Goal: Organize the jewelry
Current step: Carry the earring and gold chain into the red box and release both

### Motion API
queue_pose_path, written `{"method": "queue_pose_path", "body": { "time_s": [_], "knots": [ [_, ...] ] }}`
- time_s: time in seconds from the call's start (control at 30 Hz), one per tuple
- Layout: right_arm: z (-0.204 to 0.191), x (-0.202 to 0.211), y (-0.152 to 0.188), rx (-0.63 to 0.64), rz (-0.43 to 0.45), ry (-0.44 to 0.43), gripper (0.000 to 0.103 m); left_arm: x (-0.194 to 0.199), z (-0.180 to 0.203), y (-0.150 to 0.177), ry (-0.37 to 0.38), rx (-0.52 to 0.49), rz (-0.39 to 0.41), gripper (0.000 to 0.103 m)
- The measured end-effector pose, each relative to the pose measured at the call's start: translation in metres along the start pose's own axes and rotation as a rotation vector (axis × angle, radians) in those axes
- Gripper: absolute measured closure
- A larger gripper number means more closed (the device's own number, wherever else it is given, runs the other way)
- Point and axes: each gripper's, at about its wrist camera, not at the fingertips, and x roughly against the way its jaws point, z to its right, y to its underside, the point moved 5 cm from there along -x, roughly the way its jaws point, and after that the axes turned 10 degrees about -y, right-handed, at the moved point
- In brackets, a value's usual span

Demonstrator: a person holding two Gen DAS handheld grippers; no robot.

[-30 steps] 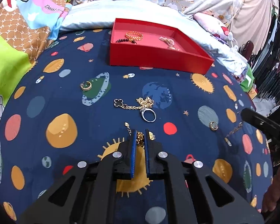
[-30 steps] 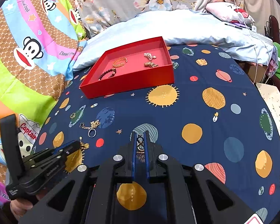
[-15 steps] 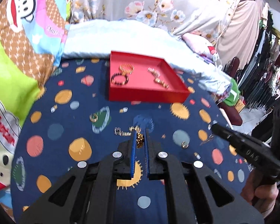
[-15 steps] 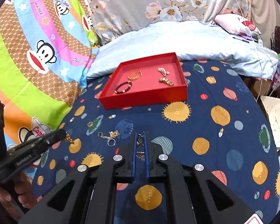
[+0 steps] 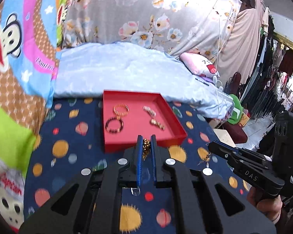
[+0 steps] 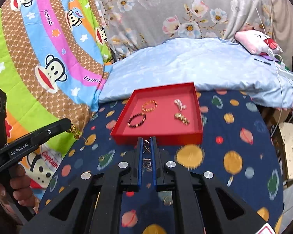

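Observation:
My left gripper [image 5: 145, 139] is shut on a gold chain [image 5: 145, 148] and holds it in the air just short of the red tray's near wall [image 5: 126, 146]. It shows from the side in the right wrist view [image 6: 68, 123] with the gold chain [image 6: 74, 132] dangling. My right gripper [image 6: 146, 141] is shut on a thin silver chain [image 6: 146, 149], also lifted in front of the tray's near wall [image 6: 158, 138]; it shows in the left wrist view [image 5: 211, 146]. The tray holds a gold bangle [image 5: 120, 109], a dark bead bracelet [image 5: 114, 124] and two small pieces [image 5: 157, 123].
The tray sits on a navy planet-print cloth [image 6: 234, 136]. A pale blue pillow [image 6: 195, 66] lies behind it, a cartoon quilt [image 6: 39, 58] to the left. A ring [image 5: 135, 191] lies on the cloth under my left gripper. A box [image 6: 290, 150] stands off the right edge.
Both grippers have risen from the cloth with their chains and moved forward toward the red tray, which now looks nearer and lower in both views.

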Motion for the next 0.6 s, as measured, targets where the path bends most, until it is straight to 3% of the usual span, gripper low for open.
{"method": "queue_pose_path", "body": {
  "time_s": [0.3, 0.6],
  "knots": [
    [0.027, -0.057, -0.047, -0.019, -0.029, -0.02, 0.096, -0.07, 0.012, -0.051, -0.015, -0.006, 0.016, 0.096],
    [0.056, -0.122, -0.048, -0.036, -0.101, 0.019, 0.096, -0.141, 0.01, -0.05, -0.024, -0.009, -0.071, 0.096]
  ]
}}
